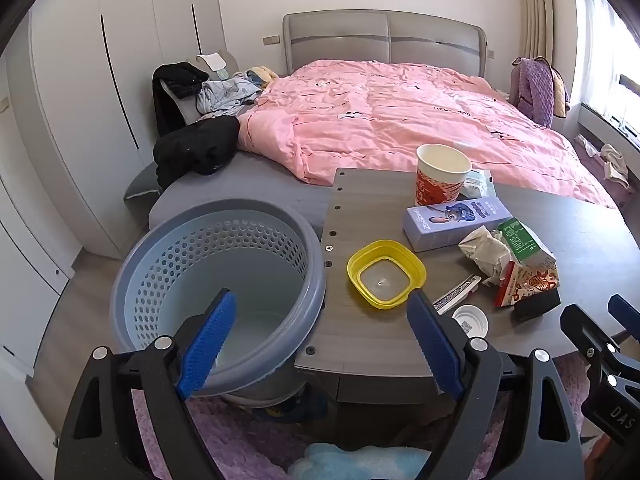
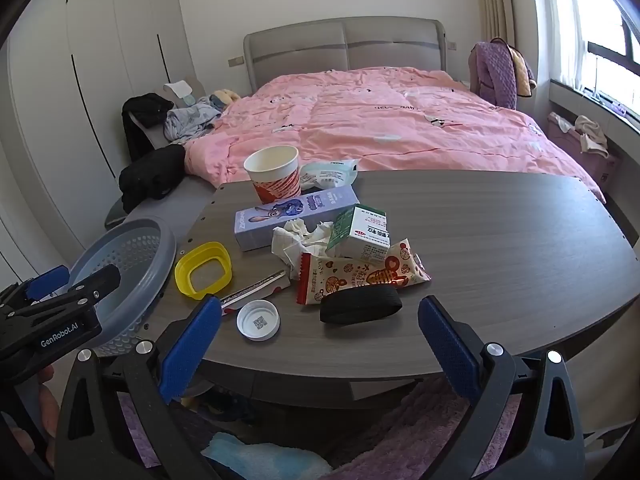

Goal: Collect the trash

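Bedroom counter strewn with trash, basket at its left edge, both tools spread apart and holding nothing.

The grey wood-grain counter (image 2: 500, 248) stands at the foot of a bed (image 2: 380, 128) with a pink duvet; white wardrobes (image 1: 100, 80) line the left wall. The perforated blue basket (image 1: 216, 280) sits against the counter's left edge. Near that edge lie a yellow container (image 1: 386, 274) and a white cap (image 2: 258, 320); a paper cup (image 2: 274, 178), toothpaste box (image 2: 296, 214), crumpled tissue (image 2: 300, 242), snack wrapper (image 2: 360, 276) and a black object (image 2: 360, 306) cluster toward the middle. The left tool (image 1: 324, 344) and right tool (image 2: 318, 348) hover at the near edge.
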The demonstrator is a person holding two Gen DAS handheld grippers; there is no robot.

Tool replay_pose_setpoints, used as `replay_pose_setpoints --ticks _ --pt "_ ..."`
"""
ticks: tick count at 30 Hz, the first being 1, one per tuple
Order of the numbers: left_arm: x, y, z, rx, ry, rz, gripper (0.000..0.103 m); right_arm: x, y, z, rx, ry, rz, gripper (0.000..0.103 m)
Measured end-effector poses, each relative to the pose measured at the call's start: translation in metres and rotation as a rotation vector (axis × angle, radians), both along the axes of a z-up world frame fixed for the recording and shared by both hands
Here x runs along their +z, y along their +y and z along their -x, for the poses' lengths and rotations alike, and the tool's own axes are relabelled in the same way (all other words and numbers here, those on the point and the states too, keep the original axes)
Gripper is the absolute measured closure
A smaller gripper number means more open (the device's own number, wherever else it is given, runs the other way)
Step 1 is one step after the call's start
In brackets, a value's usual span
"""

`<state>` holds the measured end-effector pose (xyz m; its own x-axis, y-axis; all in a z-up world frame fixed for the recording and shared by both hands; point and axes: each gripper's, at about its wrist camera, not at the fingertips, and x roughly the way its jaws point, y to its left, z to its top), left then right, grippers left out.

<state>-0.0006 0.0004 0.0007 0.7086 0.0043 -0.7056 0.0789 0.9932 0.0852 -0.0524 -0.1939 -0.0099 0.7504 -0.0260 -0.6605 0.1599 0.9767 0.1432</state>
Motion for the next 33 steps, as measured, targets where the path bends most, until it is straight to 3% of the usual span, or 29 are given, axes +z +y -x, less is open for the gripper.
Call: replay_pose_setpoints --ticks 33 --pt "0.010 0.007 0.001 0.008 -0.010 -0.001 0.020 0.001 0.002 0.001 -0.001 -0.005 -0.002 0.006"
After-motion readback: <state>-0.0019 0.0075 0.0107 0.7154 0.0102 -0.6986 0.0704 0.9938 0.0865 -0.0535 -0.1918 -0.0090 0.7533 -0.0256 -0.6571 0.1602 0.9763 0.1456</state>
